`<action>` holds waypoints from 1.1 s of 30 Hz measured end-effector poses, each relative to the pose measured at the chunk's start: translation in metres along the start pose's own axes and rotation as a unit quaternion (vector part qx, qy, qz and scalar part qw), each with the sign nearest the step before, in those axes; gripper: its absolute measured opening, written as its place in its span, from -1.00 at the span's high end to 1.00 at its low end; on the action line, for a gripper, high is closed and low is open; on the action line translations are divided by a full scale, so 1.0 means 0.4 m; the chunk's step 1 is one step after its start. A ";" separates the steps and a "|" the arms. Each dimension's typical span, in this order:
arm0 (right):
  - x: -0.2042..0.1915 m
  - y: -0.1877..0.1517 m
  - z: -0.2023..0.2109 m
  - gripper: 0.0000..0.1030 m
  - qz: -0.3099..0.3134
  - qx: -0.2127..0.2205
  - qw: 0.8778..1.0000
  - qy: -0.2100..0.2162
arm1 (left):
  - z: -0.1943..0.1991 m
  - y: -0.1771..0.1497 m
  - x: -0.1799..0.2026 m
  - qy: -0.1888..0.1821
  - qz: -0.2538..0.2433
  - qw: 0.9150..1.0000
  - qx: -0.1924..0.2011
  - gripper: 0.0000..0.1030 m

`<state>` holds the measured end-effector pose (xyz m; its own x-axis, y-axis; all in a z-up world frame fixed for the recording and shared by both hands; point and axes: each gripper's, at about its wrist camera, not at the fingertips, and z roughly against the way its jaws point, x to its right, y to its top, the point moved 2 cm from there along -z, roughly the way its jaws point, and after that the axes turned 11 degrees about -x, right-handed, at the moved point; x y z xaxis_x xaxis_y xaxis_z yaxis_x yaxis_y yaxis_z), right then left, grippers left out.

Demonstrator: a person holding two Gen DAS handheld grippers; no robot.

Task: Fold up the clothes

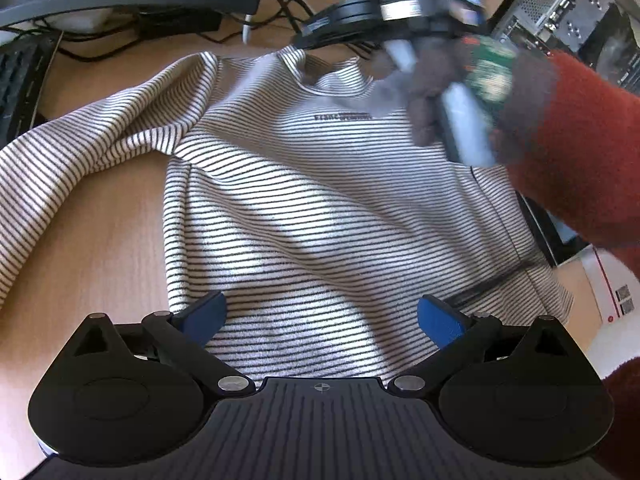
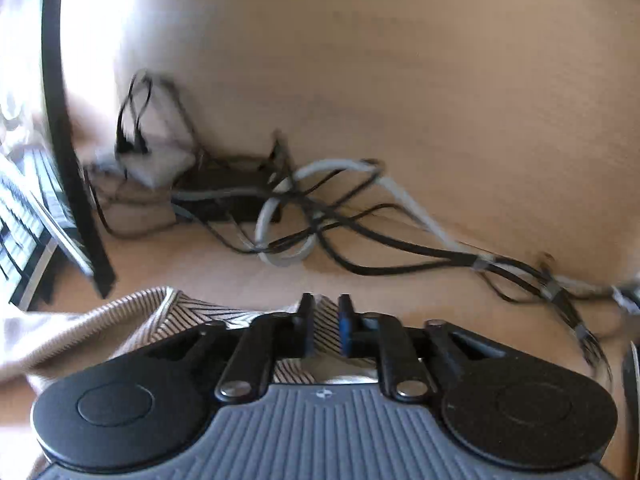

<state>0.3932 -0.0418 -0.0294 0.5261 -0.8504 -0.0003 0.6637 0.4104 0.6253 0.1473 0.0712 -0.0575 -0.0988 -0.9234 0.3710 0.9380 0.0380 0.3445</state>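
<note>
A white shirt with thin black stripes (image 1: 304, 200) lies spread on the wooden desk (image 1: 100, 248), collar at the far end and one sleeve trailing left. My left gripper (image 1: 322, 316) is open over the shirt's near hem, holding nothing. My right gripper (image 2: 326, 326) is shut on a fold of the striped shirt (image 2: 325, 320) near its collar edge. In the left wrist view the right gripper's body (image 1: 448, 60) appears blurred at the shirt's far right shoulder, held by a gloved hand in a red sleeve.
A tangle of black and white cables (image 2: 312, 216) lies on the desk beyond the shirt. A keyboard (image 2: 24, 220) and a monitor stand (image 2: 72, 160) are at the left. A computer case (image 1: 568, 20) stands at the far right.
</note>
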 end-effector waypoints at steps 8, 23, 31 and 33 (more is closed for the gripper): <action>0.149 -0.232 0.158 0.58 -0.115 -0.033 0.993 -0.009 | 0.014 0.057 -0.013 -0.015 0.021 1.000 0.009 -1.00; 0.039 -0.482 0.289 0.04 -0.133 -0.081 0.988 -0.020 | -0.071 0.089 0.090 0.026 -0.053 0.998 0.034 -1.00; 0.065 -0.602 0.404 0.05 -0.260 -0.050 0.964 -0.038 | -0.042 0.035 0.063 0.040 -0.091 0.995 0.021 -1.00; 0.090 -0.644 0.429 0.12 -0.313 -0.040 0.948 -0.045 | -0.032 0.025 0.055 0.042 -0.095 0.994 0.020 -1.00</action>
<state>0.1498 -0.2347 -0.0565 -0.0298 -0.9586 -0.2833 0.8711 -0.1639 0.4630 0.1586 0.0464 -0.0569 -0.2444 -0.9436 0.2233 0.8906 -0.1274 0.4366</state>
